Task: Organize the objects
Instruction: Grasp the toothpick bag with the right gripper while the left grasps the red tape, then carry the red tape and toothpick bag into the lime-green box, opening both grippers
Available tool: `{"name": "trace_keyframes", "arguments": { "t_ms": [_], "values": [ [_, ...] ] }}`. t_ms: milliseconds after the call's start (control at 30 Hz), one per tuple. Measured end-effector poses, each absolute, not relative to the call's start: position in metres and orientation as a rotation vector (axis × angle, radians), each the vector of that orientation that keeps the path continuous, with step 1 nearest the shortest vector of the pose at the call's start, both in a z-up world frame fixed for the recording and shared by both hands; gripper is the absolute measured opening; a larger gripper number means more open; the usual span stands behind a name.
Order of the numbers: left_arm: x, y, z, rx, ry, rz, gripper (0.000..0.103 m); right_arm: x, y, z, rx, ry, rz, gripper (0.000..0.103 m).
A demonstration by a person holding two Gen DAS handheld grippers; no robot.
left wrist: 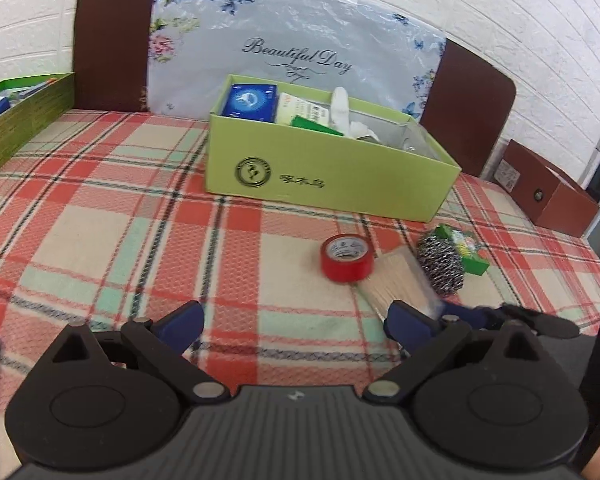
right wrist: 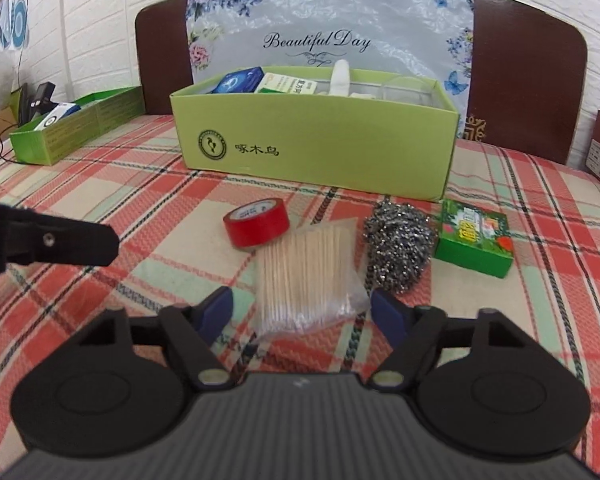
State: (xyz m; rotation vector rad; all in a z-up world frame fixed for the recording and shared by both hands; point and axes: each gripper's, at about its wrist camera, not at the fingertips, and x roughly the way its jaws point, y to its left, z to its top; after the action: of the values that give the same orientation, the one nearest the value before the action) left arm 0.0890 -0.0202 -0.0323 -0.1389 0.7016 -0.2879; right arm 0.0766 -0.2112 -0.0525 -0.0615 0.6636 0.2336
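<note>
Right gripper [right wrist: 300,312] closing in on the bag of toothpicks [right wrist: 306,276]

Its jaws stand partly open astride the bag's near end, not yet pinching; the left gripper [left wrist: 294,326] waits wide and empty. The bag lies between the red tape [right wrist: 257,222] and the steel scrubber [right wrist: 398,248]. Better to clamp the stick bundle than loose plastic before lifting toward the green box [right wrist: 312,148].
</note>
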Motion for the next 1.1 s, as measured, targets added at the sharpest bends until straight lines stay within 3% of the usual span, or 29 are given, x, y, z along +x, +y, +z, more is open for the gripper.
{"name": "trace_keyframes", "arguments": {
  "t_ms": [100,133,467,533,567,600,967,1100],
  "values": [
    [0.101,-0.031,-0.034,-0.13,0.704,-0.326,0.094,0.072,-0.214,-0.053,-0.055,0.662,0.242,0.026],
    [0.107,-0.035,-0.035,-0.129,0.706,-0.335,0.094,0.069,-0.215,-0.052,-0.049,0.663,0.244,0.022],
    [0.168,-0.088,-0.05,-0.059,0.747,-0.372,0.092,0.021,-0.236,-0.045,0.017,0.666,0.238,0.021],
    [0.178,-0.089,-0.053,-0.066,0.767,-0.368,0.078,0.016,-0.237,-0.044,0.024,0.671,0.24,0.021],
    [0.182,-0.088,-0.055,-0.076,0.791,-0.384,0.053,0.013,-0.238,-0.044,0.026,0.674,0.242,0.021],
    [0.184,-0.085,-0.057,-0.088,0.818,-0.403,0.05,0.011,-0.238,-0.043,0.03,0.677,0.244,0.021],
    [0.098,-0.032,-0.051,0.001,0.826,-0.442,0.05,-0.013,-0.229,-0.037,0.037,0.699,0.334,0.021],
    [0.073,-0.021,-0.041,-0.017,0.755,-0.381,0.071,-0.016,-0.222,-0.034,0.003,0.682,0.311,0.042]
  ]
}}
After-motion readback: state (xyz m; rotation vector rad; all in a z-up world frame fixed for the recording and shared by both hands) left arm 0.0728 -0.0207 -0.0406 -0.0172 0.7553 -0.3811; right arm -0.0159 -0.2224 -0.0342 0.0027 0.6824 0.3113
